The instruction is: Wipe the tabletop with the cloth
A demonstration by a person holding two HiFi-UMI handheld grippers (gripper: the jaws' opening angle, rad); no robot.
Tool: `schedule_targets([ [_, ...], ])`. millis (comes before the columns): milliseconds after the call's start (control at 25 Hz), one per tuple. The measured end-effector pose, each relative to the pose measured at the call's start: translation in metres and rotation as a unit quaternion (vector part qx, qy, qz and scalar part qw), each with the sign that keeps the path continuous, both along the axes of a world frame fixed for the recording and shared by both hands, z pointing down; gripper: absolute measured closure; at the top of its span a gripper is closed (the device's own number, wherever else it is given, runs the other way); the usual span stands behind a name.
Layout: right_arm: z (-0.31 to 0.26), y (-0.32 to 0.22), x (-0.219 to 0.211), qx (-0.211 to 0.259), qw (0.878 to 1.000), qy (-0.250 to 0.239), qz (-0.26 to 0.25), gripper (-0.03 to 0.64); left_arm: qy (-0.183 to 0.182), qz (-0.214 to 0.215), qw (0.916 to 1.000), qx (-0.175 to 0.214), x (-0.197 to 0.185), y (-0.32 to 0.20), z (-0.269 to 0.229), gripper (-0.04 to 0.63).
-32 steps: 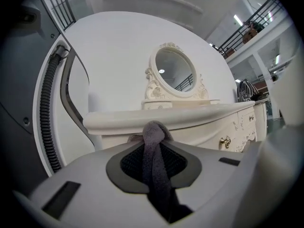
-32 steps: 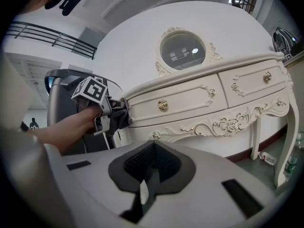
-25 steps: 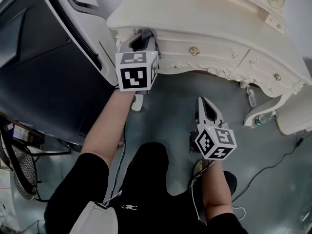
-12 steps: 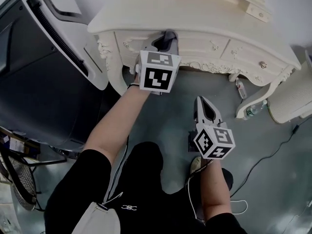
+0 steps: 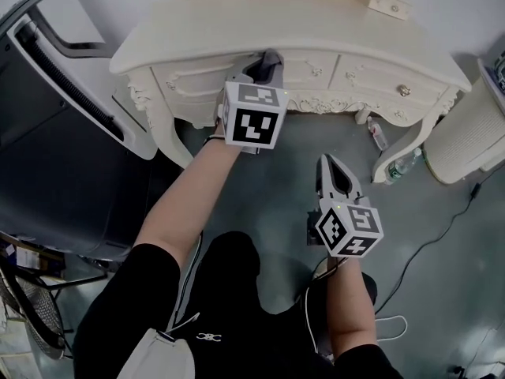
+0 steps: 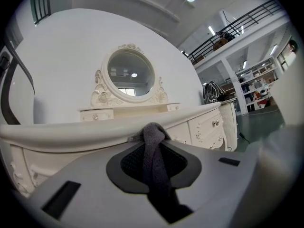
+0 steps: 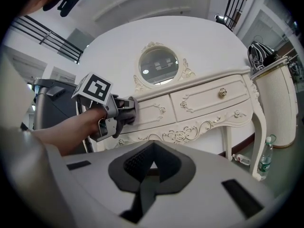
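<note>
The cream dressing table stands ahead of me, with an oval mirror on top. My left gripper is shut on a grey cloth, pressed against the table's front edge above the left drawer. In the left gripper view the cloth runs as a bunched strip between the jaws, just below the tabletop rim. My right gripper hangs low over the floor, shut and empty, well short of the table. From the right gripper view I see the left gripper at the drawer front.
A large dark machine stands close on the left. A white ribbed bin sits right of the table, with plastic bottles by the table leg. A cable trails on the grey floor. The person's legs are below.
My left gripper has carried the cloth from the table's left corner rightward along the front edge to the left drawer. The head view has shifted; the right gripper stayed put.
</note>
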State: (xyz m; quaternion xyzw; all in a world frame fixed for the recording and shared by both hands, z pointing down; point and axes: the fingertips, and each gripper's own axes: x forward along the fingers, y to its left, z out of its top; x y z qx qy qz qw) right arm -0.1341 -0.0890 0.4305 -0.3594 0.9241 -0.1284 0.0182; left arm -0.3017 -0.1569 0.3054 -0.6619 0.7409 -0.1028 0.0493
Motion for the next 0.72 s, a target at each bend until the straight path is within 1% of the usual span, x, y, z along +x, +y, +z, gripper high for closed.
schedule_targets([
  [160,-0.003,-0.006,0.013,-0.002,1.000,-0.008,0.012,0.614,0.011,0.025,0.9996,0.005,0.022,-0.023,0.003,0.531],
  [240,-0.005,-0.009,0.020,-0.003,1.000,-0.012,0.018,0.614,0.014,0.030,0.9994,0.011,0.030,-0.034,0.004,0.531],
  [480,-0.007,-0.021,0.047,0.001,0.999,-0.010,0.039,0.614,0.012,0.049,0.9985,0.021,0.059,-0.056,0.003,0.531],
  [560,-0.005,-0.025,0.056,-0.001,0.999,-0.009,0.046,0.614,0.011,0.049,0.9984,0.026,0.066,-0.060,0.003,0.531],
  [720,-0.008,-0.034,0.071,-0.008,0.998,-0.020,0.054,0.614,-0.006,0.046,0.9981,0.041,0.074,-0.063,0.002,0.531],
])
